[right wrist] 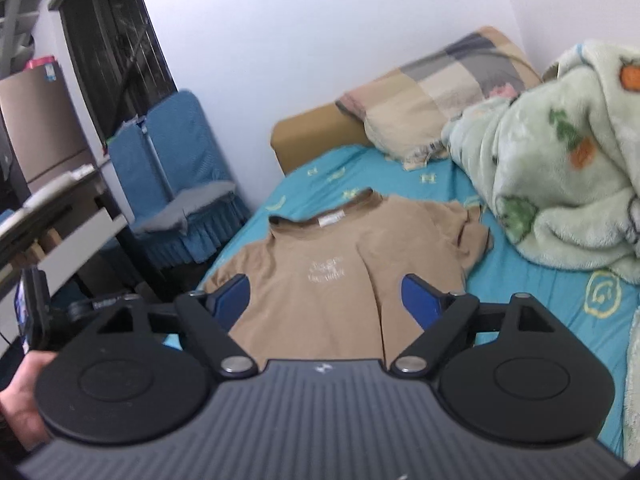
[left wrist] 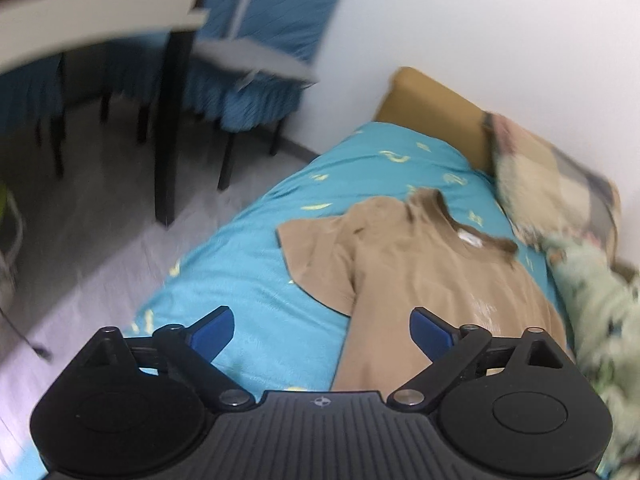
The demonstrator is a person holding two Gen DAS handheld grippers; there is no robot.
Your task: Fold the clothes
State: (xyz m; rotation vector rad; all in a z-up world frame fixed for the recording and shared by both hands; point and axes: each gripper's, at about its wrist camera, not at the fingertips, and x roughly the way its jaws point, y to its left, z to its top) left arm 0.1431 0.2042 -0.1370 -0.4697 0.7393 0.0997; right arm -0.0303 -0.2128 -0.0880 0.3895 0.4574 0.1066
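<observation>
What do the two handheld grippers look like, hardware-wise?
The two look the same. The left gripper and the right gripper each have a black ribbed body with a small white mark at its front edge, two round black discs, black linkage arms on silver pivot pins, and blue finger pads.

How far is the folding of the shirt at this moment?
Done: the tan short-sleeved T-shirt lies spread, print up, on the turquoise bedsheet. In hand: nothing; the left gripper and the right gripper are open above it. Left: every fold.
</observation>
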